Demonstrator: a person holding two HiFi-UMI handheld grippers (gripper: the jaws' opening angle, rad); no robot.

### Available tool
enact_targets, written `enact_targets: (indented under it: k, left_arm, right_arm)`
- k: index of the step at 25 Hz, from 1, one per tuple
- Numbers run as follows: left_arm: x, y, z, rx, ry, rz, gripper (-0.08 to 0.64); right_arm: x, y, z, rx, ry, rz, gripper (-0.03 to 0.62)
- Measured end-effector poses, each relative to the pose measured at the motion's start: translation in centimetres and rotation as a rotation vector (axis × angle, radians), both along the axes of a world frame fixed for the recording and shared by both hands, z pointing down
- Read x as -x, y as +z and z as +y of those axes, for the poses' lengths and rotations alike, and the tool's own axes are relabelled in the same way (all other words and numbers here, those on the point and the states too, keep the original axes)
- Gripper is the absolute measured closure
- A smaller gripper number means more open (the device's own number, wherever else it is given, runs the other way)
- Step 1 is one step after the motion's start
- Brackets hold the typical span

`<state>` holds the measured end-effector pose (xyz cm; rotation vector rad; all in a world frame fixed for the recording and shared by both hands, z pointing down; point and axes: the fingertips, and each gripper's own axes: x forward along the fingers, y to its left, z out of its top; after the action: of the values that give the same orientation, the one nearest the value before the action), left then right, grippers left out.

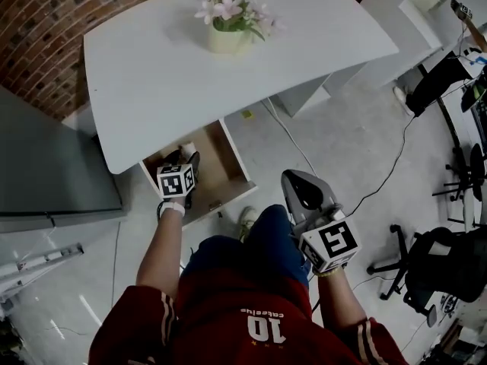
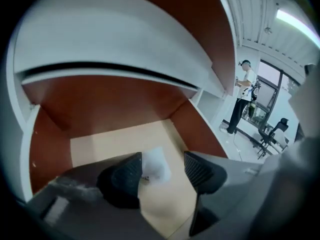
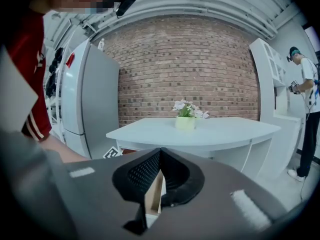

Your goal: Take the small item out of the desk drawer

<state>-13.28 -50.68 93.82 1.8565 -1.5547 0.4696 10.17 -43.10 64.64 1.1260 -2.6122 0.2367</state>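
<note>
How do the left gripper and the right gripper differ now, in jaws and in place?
The left gripper has its jaws apart; the right gripper's jaws meet at the tips. The left gripper reaches into the open drawer, with the small white item seen between its jaws; the right gripper is held outside the drawer, empty. Both have the same dark ribbed jaws.

The left tool (image 1: 185, 160) covers most of the small item (image 2: 156, 164) from above; up close it blurs. The tabletop (image 1: 228, 82) hides the back of the drawer (image 1: 218, 167).
</note>
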Motion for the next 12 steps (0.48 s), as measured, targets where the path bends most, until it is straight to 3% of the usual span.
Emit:
enact_targets:
  k: [8, 12]
  left_arm:
    - [0.1, 4.4, -1.5, 0.069, -0.039, -0.036, 0.298]
    - [-0.1, 4.8, -1.1, 0.135, -0.024, -0.068, 0.380]
  right_arm:
    - [-1.3, 2.4, -2.8, 0.006, 0.003, -0.068, 0.592]
    - [-2.3, 2.1, -3.3, 0.029, 0.017, -0.076, 0.592]
